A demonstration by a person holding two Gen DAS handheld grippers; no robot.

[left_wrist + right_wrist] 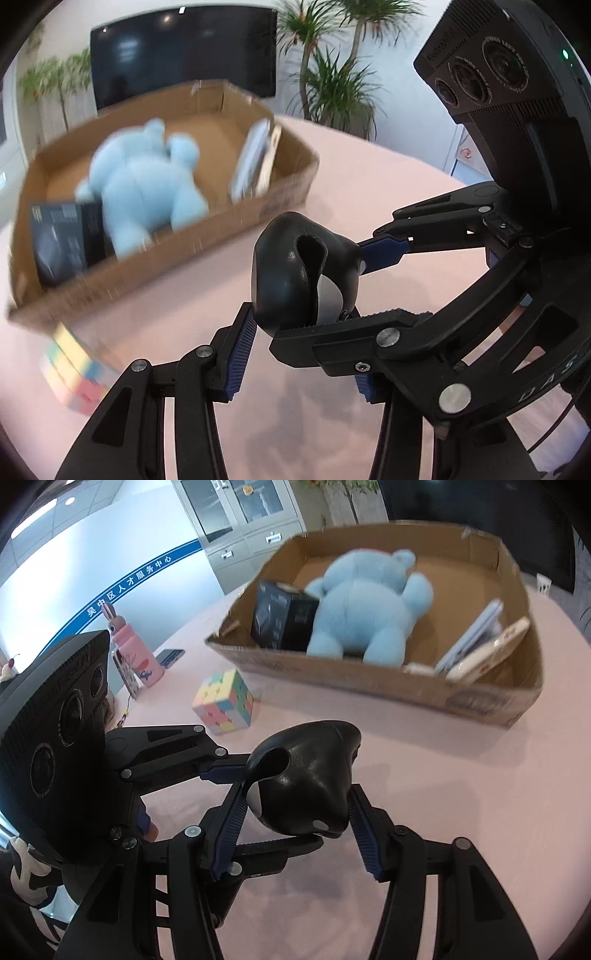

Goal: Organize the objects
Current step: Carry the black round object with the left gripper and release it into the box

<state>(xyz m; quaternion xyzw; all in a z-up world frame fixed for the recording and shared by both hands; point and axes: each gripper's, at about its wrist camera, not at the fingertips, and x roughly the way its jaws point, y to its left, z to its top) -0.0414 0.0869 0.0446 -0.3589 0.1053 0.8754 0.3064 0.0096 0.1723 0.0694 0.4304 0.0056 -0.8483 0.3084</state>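
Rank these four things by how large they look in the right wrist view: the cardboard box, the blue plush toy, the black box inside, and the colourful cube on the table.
1. cardboard box
2. blue plush toy
3. black box
4. colourful cube

The black box looks only slightly larger than the cube, and it is partly hidden by the carton wall, so their order is unsure.

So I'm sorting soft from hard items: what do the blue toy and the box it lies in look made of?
The blue toy looks like plush fabric: matte, fuzzy, rounded limbs, though blurred. The box looks like plain brown corrugated cardboard, matte, with raw cut edges and a folded flap.
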